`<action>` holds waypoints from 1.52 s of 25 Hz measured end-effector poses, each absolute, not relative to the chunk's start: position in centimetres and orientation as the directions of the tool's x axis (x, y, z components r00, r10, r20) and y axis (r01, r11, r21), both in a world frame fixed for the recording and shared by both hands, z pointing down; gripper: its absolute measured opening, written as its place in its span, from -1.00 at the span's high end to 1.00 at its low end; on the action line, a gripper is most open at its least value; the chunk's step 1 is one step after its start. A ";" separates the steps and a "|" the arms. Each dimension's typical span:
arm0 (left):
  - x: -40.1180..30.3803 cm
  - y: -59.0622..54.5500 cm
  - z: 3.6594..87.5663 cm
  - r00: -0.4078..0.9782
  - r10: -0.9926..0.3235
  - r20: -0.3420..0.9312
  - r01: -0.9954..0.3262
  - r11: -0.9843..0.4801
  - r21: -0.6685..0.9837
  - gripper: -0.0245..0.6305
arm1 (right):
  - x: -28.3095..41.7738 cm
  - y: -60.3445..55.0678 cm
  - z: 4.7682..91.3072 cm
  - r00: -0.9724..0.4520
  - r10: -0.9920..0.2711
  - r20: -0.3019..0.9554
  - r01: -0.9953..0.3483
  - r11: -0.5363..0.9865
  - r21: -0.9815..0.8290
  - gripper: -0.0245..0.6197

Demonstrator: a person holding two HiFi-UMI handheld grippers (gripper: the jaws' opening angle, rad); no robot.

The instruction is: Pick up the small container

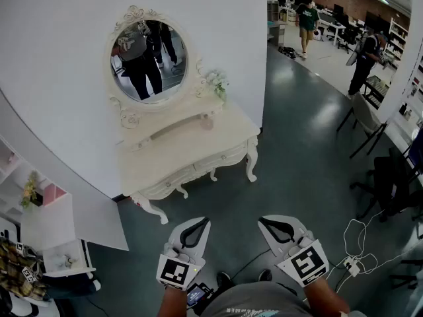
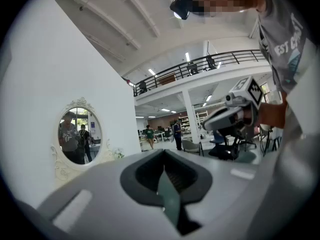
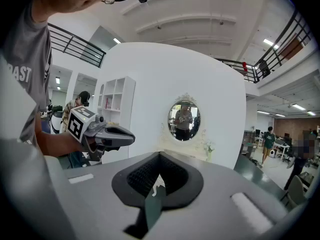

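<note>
My grey two-jaw left gripper (image 1: 196, 226) is pressed together on nothing and held level, idle because I stand well short of the cream carved dressing table (image 1: 192, 147). The matching right gripper (image 1: 269, 224) is likewise closed and empty. I can't pick out the small container; I'd guess it sits on that table.

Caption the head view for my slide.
Left tool and right tool, shut and empty, face a white dressing table with oval mirror.
</note>
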State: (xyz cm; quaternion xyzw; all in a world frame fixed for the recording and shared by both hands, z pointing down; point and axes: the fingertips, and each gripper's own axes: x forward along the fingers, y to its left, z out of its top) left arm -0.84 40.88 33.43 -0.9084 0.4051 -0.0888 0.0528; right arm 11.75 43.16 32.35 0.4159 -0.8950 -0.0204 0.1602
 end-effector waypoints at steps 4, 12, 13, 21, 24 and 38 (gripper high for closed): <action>-2.2 40.8 33.4 0.658 -0.745 0.111 -0.726 -0.667 -0.169 0.92 | 10.4 43.1 32.2 -0.598 -0.756 0.267 -0.742 0.648 0.174 0.92; -5.6 40.6 33.3 0.669 -0.737 0.097 -0.720 -0.675 -0.163 0.92 | 7.1 42.9 32.1 -0.581 -0.767 0.272 -0.750 0.634 0.186 0.92; -6.0 40.6 33.3 0.671 -0.736 0.094 -0.719 -0.676 -0.161 0.92 | 6.7 42.9 32.0 -0.578 -0.769 0.272 -0.753 0.632 0.187 0.92; -8.6 40.6 33.2 0.691 -0.720 0.061 -0.707 -0.691 -0.150 0.92 | 3.9 42.7 31.4 -0.566 -0.789 0.237 -0.790 0.602 0.118 0.92; -9.3 40.3 33.1 0.692 -0.720 0.056 -0.708 -0.691 -0.148 0.92 | 3.3 42.3 31.2 -0.562 -0.794 0.231 -0.795 0.596 0.111 0.92; -6.8 35.4 34.3 0.602 -0.791 0.111 -0.774 -0.612 -0.164 0.92 | 7.3 34.2 32.3 -0.625 -0.751 0.214 -0.755 0.651 0.077 0.92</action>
